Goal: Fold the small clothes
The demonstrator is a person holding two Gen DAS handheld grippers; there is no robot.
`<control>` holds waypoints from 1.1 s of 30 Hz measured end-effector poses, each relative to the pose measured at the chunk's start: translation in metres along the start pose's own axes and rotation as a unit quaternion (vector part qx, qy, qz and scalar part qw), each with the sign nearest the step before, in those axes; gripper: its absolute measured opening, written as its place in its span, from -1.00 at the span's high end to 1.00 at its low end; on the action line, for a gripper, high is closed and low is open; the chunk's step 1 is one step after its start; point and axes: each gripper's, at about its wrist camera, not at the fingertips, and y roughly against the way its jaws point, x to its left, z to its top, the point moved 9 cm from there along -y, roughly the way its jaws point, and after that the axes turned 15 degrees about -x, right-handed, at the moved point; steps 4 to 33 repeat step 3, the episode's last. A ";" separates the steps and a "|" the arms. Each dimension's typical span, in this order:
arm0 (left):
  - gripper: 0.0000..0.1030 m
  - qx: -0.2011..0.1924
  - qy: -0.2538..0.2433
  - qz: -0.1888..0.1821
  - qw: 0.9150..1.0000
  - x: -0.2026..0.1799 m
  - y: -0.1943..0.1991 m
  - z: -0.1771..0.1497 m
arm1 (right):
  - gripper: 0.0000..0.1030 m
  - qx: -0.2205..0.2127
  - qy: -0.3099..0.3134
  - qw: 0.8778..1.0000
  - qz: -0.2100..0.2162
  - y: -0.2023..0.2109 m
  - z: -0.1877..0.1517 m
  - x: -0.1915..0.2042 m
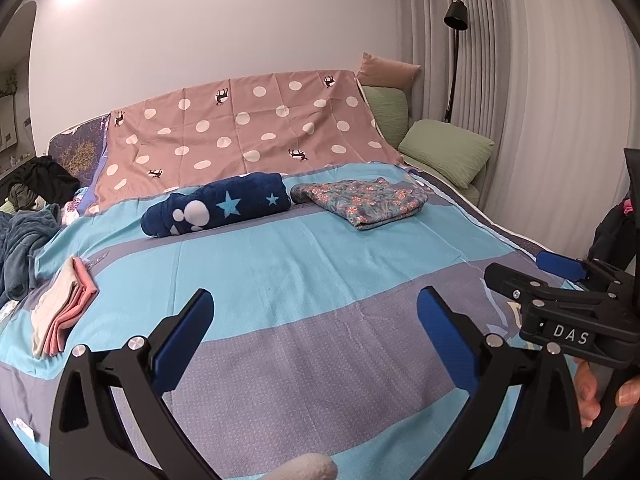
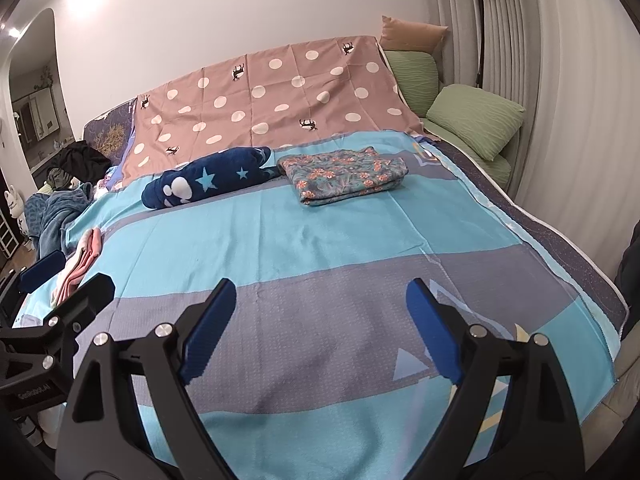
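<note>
Over the bed [image 2: 280, 248], both hand-held grippers, left [image 1: 314, 320] and right [image 2: 320, 312], released, empty; folded floral cloth [image 2: 344, 176] well beyond.

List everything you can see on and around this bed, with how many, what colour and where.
Folded floral cloth: one, teal with orange flowers, far middle-right of the bed.
Rolled fleece blanket: one, navy with pale stars, left of the floral cloth.
Folded flat clothes: one small stack, pink and cream, left bed edge.
Striped bedspread: one, turquoise and grey, covering the bed.
Polka-dot sheet: one, dusty pink with white dots, far side.
Pillows: two green, right of the sheet; one tan cushion behind.
Floor lamp: one, black, by the curtain.
Unfolded clothes heap: dark and blue, far left.
Left gripper: open, empty.
Right gripper: open, empty.
</note>
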 end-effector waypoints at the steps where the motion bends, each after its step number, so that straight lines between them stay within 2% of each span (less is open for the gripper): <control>1: -0.97 0.000 0.000 0.000 1.000 0.000 0.000 0.000 | -0.73 0.000 0.000 1.000 0.000 0.000 0.000 0.000; 33: -0.97 0.001 0.000 0.001 1.000 0.000 0.000 -0.001 | -0.73 -0.001 0.002 1.000 -0.002 -0.001 -0.001 0.000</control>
